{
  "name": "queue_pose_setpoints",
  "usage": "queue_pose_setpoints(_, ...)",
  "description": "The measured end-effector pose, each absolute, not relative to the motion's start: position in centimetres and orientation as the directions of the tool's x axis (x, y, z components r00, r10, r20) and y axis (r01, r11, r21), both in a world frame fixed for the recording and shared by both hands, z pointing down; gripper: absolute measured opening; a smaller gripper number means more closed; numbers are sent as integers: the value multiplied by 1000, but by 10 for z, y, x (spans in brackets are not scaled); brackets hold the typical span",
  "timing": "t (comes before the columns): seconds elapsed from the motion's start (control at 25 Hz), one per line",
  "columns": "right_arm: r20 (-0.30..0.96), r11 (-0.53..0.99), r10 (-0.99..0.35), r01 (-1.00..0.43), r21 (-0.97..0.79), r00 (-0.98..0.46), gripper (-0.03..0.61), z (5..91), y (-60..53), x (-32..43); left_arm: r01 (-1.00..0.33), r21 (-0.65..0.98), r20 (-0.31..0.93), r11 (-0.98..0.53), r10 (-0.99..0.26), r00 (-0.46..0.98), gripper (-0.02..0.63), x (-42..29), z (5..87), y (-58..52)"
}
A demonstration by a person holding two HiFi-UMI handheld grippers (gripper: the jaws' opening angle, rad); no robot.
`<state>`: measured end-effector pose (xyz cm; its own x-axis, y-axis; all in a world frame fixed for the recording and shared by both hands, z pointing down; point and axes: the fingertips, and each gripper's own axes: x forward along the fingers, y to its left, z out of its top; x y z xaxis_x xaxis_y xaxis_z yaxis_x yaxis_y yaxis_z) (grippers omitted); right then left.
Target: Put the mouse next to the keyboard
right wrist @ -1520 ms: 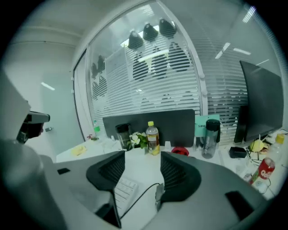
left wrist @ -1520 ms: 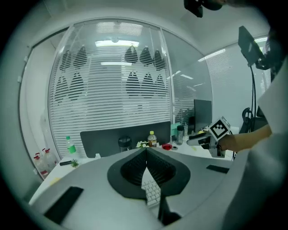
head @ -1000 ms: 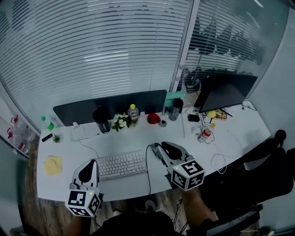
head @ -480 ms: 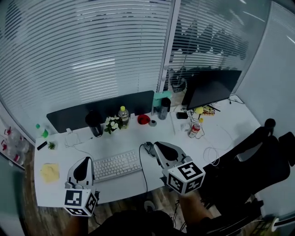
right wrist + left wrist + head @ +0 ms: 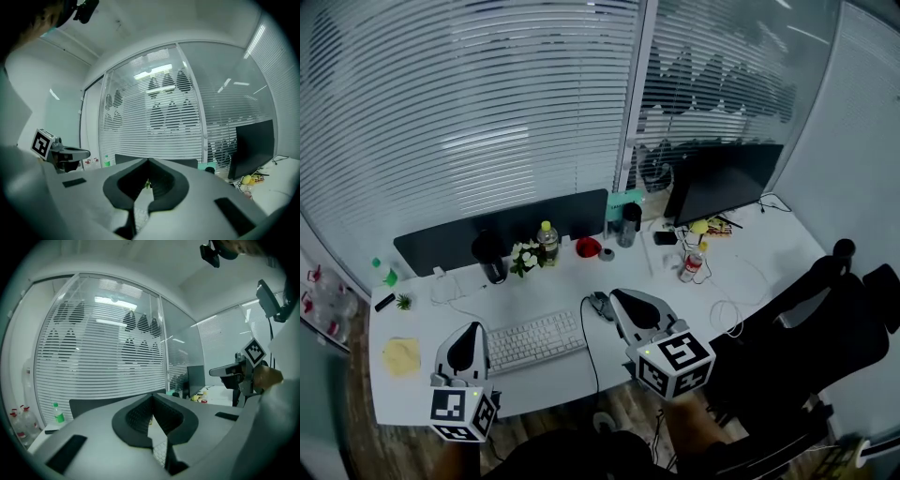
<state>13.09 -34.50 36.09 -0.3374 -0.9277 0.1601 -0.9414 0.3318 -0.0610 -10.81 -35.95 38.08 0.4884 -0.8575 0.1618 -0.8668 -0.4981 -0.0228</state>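
Change: the right gripper [image 5: 623, 300] now has its fingers pressed tip to tip on nothing. A second ago they stood a little apart and lower over the counter [image 5: 572, 281].
Mouse: the mouse [image 5: 599, 306] lies free on the counter, just left of the right fingers' tips (and below them), near the right end of the keyboard [image 5: 534, 339].
Meaning: the placing looks done; what remains is probably only drawing the hands away.
Left gripper: the left gripper [image 5: 472, 333] is also closed and empty, hanging over the keyboard's left end.
Around: well beyond both pairs of fingers stand flowers [image 5: 525, 255], a black cup [image 5: 490, 253], a red-labelled bottle [image 5: 691, 262] and a monitor [image 5: 722, 178]. A yellow cloth [image 5: 401, 356] lies left of the left fingers.
In the way: the mouse cable [image 5: 589, 347] runs back to the counter's near edge beside the right fingers and could snag if they dip.
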Motion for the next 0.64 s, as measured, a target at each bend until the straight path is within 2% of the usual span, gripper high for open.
queue_pose_setpoints(0.64, 174, 307, -933, -949, -66, -314, -2, 363, -345, 136, -864, -12, 173, -503, -852, 494, 28, -105, 377, -352)
